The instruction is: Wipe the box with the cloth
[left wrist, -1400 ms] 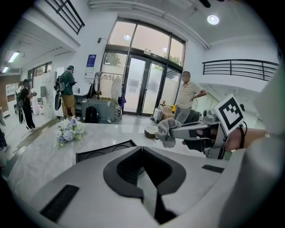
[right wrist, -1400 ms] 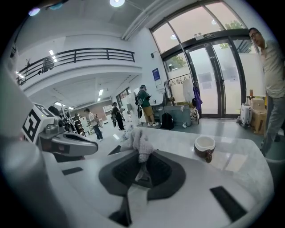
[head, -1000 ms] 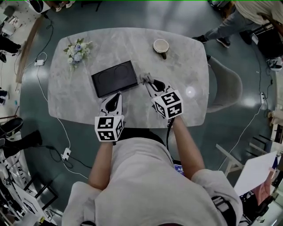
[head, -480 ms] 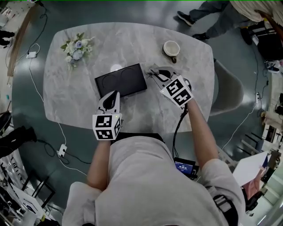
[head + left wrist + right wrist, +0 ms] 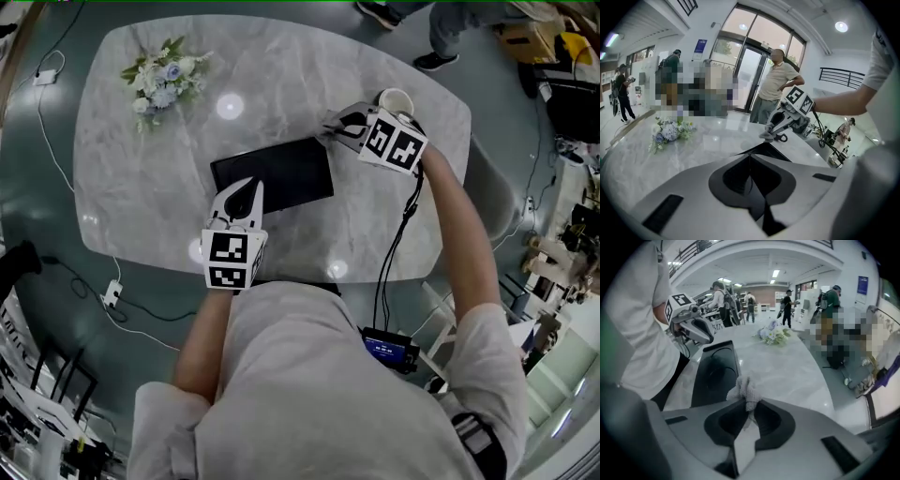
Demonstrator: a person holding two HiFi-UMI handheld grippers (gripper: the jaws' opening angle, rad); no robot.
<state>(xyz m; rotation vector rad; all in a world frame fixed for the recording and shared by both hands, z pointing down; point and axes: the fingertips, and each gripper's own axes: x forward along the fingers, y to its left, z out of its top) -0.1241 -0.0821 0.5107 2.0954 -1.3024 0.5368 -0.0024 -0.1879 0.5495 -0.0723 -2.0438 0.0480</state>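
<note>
- While my right gripper (image 5: 345,128) pinches the cloth (image 5: 746,389) at the upper right, beside the box (image 5: 274,173) at mid-frame, I should lay it flat on the top.
- My left gripper (image 5: 247,190), shut and empty, can steady the box's near edge.

We wore a pale short-sleeved shirt (image 5: 309,375). Ahead of it, our white left gripper (image 5: 247,187) and right gripper (image 5: 337,127) bore black-and-white marker cubes (image 5: 232,261); a black cable (image 5: 386,272) hung from the right one.

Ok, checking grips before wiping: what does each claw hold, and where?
Right claw pinches the cloth by one bunched end; left claw is shut on nothing.
</note>
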